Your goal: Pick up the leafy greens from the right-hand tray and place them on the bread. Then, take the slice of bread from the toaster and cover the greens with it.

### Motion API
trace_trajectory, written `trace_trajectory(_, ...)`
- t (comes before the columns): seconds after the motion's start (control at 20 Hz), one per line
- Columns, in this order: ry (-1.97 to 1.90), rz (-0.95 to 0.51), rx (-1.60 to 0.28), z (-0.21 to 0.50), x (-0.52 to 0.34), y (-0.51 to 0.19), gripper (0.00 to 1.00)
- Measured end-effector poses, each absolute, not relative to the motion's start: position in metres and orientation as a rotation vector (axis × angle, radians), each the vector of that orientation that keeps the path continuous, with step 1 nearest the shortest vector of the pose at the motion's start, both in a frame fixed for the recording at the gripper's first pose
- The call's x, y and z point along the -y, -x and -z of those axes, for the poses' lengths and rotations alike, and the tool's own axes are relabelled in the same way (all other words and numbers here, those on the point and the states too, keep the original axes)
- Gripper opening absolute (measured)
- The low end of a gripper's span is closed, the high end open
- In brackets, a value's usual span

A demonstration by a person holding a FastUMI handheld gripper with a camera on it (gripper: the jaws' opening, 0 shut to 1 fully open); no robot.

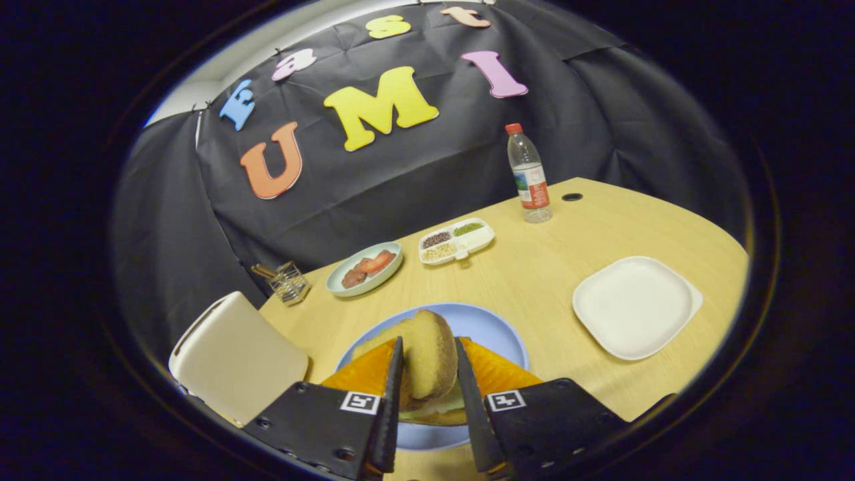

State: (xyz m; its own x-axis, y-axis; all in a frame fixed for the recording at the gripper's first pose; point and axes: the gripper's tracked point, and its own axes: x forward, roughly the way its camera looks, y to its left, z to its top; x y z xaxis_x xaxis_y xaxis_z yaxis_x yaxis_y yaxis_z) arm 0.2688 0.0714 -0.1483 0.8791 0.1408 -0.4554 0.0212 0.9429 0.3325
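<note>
- Claw fingers are seen closed against the two flat faces of a slice of bread, which is held upright on edge between them, over the blue plate.
- Beneath the held slice, a pale green layer, taken to be the leafy greens, is glimpsed on a lower bread slice on that plate; much of it is hidden by the fingers.
- The right-hand tray is seen white and bare, well apart to the right, so the greens step is judged done.
- The toaster stands just left of the plate, at the table edge.
- Since the slice is gripped on edge, it could land standing or roll off the stack if released before being tilted flat.
- If it is lowered off-centre, the greens could be pushed aside or left partly uncovered.
- If the grip is too firm, the soft bread could be dented; if too loose, it could slip early and tumble onto the plate rim.
- The lower slice could be dragged by a fingertip during withdrawal.
</note>
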Motion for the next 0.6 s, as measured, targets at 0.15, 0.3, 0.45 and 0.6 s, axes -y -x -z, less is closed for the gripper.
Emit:
trace_trajectory(0.15,-0.319,-0.045,-0.498,0.147,-0.059,-0.267,0.62)
trace_trajectory(0.3,-0.281,-0.035,-0.451,0.128,-0.048,-0.261,0.78)
trace_trajectory(0.45,-0.196,-0.010,-0.325,0.085,-0.034,-0.247,0.85)
trace_trajectory(0.6,-0.098,0.012,-0.184,0.034,-0.020,-0.226,0.91)
